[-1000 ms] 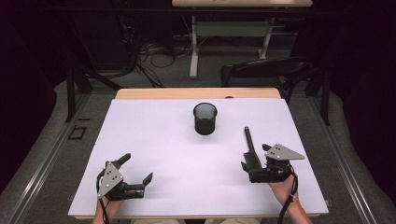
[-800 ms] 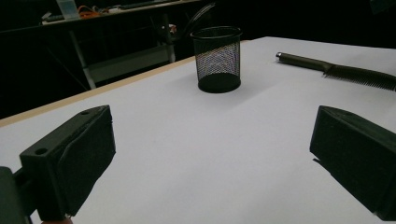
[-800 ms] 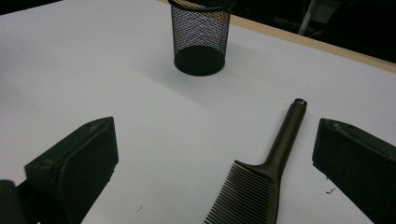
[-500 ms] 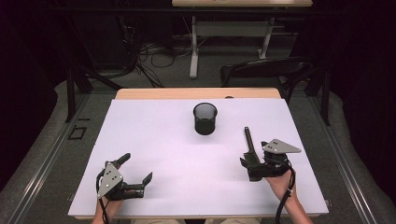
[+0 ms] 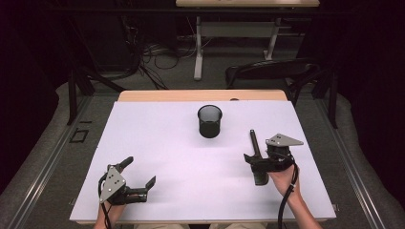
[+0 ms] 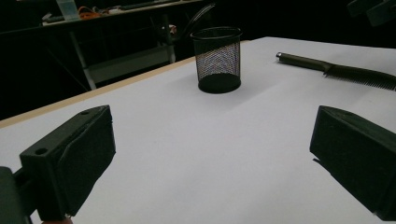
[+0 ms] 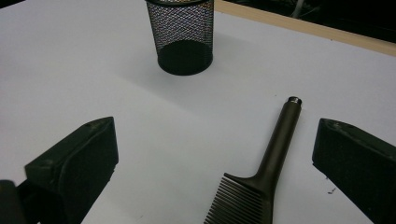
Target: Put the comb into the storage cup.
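Observation:
A dark comb [image 5: 254,151] lies on the white table [image 5: 157,138] at the right, its handle pointing toward the far edge. My right gripper [image 5: 256,167] stands open low over the comb's toothed end. In the right gripper view the comb [image 7: 275,154] lies between the wide-apart jaws of that gripper [image 7: 217,140], nearer the right one, with neither touching it. A black mesh cup [image 5: 210,121] stands upright at the middle back, also seen as the cup [image 7: 184,37] and the cup [image 6: 217,60]. My left gripper [image 5: 139,172] rests open at the front left, holding nothing; the comb [image 6: 336,70] lies far ahead of it.
The table's wooden far edge [image 5: 200,95] runs behind the cup. A dark chair [image 5: 272,71] and a desk frame [image 5: 198,47] with cables stand beyond it. White surface stretches between the two grippers.
My right gripper has edged a little toward the far side along the comb. The left gripper, comb and cup have stayed put.

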